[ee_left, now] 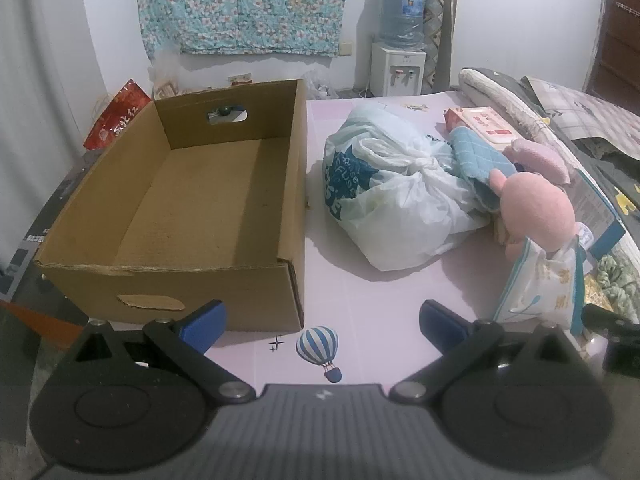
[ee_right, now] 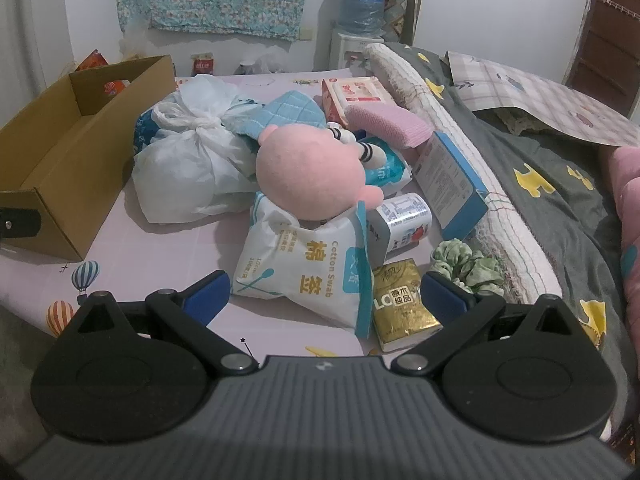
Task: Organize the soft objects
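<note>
An empty cardboard box [ee_left: 208, 200] [ee_right: 60, 152] stands at the left of the pink tabletop [ee_left: 360, 312]. Right of it lies a heap: a knotted white plastic bag [ee_left: 392, 196] [ee_right: 188, 160], a blue quilted cloth [ee_left: 476, 160] [ee_right: 296, 114], a pink plush toy [ee_left: 536, 208] [ee_right: 308, 172], a cotton swab pack [ee_right: 304, 272], a gold tissue pack [ee_right: 400, 304] and a green scrunchie [ee_right: 468, 266]. My left gripper [ee_left: 322, 322] hangs open over bare table near the box's front corner. My right gripper [ee_right: 326, 296] is open just short of the cotton swab pack. Neither holds anything.
A can [ee_right: 404, 220], a blue carton [ee_right: 452, 184], a wet-wipes pack [ee_right: 356, 94] and a pink sponge [ee_right: 384, 122] lie in the heap. A rolled blanket [ee_right: 460, 140] and grey bedding [ee_right: 540, 168] border the right side. A water dispenser [ee_left: 400, 40] stands at the back wall.
</note>
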Action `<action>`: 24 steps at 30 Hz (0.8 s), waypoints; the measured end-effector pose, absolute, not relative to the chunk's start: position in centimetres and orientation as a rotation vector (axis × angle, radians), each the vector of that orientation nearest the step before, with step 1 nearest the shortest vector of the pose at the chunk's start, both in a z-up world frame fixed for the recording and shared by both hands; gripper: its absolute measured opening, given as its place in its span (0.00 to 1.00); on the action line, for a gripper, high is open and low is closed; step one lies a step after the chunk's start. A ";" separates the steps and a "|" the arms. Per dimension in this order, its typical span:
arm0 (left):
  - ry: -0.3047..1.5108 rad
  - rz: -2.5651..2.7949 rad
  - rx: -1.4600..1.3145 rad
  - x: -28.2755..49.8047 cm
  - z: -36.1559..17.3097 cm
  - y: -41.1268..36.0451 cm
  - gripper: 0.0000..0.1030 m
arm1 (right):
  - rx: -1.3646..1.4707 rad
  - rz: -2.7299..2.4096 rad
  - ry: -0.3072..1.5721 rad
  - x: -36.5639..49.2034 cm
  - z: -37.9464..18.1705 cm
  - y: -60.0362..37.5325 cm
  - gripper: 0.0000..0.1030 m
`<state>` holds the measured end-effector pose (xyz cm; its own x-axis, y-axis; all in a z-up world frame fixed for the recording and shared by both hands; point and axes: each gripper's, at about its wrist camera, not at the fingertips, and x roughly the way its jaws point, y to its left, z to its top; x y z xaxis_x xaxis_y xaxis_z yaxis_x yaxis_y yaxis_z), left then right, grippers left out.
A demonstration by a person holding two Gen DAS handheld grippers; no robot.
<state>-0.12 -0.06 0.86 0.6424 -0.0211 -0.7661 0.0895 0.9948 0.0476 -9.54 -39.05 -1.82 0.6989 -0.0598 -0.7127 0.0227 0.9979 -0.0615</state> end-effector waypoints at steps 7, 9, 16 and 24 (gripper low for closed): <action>0.867 -0.062 0.080 -0.1 1.0 0.1 1.00 | -0.062 -0.038 0.789 -9.3 -1.7 -38.7 0.99; 0.867 -0.061 0.079 0.0 1.1 0.2 1.00 | -0.071 -0.035 0.787 -9.3 -1.6 -38.4 0.99; 0.864 -0.058 0.070 -0.1 1.2 0.7 1.00 | -0.086 -0.013 0.791 -9.2 -1.6 -37.7 0.99; 0.869 -0.050 0.064 -0.2 1.0 1.2 1.00 | -0.097 0.014 0.789 -8.9 -1.5 -36.7 0.99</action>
